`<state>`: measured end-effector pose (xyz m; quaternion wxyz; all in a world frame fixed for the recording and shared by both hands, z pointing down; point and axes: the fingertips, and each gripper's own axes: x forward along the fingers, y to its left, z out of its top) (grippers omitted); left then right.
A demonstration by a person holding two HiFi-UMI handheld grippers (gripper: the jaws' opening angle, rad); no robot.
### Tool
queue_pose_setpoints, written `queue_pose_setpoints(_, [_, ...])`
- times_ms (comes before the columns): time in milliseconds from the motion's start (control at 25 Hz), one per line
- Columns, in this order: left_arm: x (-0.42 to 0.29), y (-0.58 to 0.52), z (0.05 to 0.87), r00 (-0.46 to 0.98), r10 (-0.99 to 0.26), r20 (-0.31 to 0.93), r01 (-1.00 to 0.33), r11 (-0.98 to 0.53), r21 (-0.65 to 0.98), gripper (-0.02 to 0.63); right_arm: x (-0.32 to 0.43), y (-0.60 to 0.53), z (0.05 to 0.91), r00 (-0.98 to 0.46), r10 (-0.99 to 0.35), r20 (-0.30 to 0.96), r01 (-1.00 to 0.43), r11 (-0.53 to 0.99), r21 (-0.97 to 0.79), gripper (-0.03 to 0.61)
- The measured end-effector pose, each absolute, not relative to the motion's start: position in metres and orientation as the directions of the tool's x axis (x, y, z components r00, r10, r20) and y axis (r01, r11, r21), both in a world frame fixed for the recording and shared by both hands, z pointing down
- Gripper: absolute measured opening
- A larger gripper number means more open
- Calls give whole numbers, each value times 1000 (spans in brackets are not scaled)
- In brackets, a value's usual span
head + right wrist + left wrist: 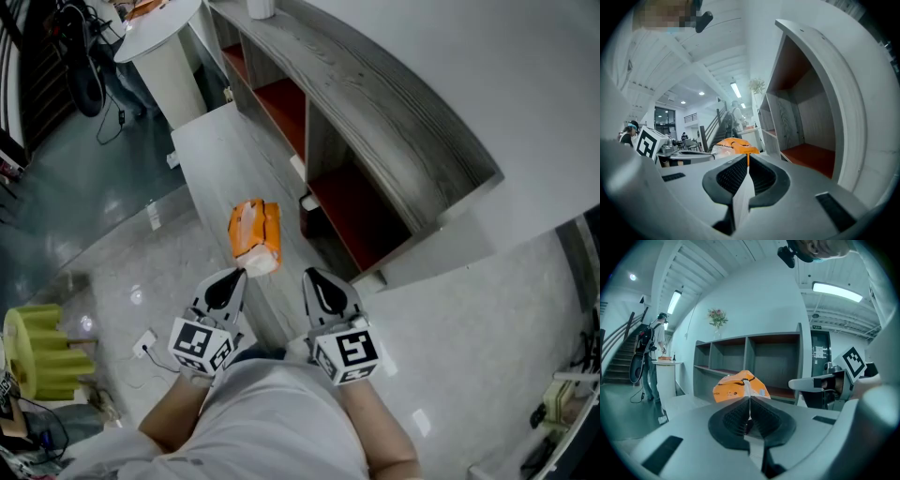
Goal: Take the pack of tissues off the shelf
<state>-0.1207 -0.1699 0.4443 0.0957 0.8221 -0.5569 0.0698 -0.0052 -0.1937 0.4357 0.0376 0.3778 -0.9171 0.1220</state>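
Observation:
The orange pack of tissues [253, 232] lies on a low grey bench [217, 150] in front of the grey shelf [375, 141], outside its red-floored compartments. My left gripper [239, 274] is shut, its tip right at the pack's near white end; whether it touches is unclear. In the left gripper view the pack [736, 386] sits just beyond the shut left gripper [749, 399]. My right gripper [309, 274] is shut too, beside the pack's near right corner, holding nothing. The right gripper view shows the pack [733, 145] ahead of the right gripper [748, 159], a little to the left.
A white round pedestal table [164, 56] stands at the bench's far end, with a person [654, 357] next to it near a staircase. A vase of flowers [717, 319] tops the shelf. A yellow object [37, 352] and cables [145, 342] lie on the floor at left.

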Motion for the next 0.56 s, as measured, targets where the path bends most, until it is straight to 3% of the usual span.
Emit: queue_pose_setpoints(560, [-120,-177,445,362,-904,227,-932,-353,79,20,0,-201,438,-704,-689,170,-710,678,-189,25])
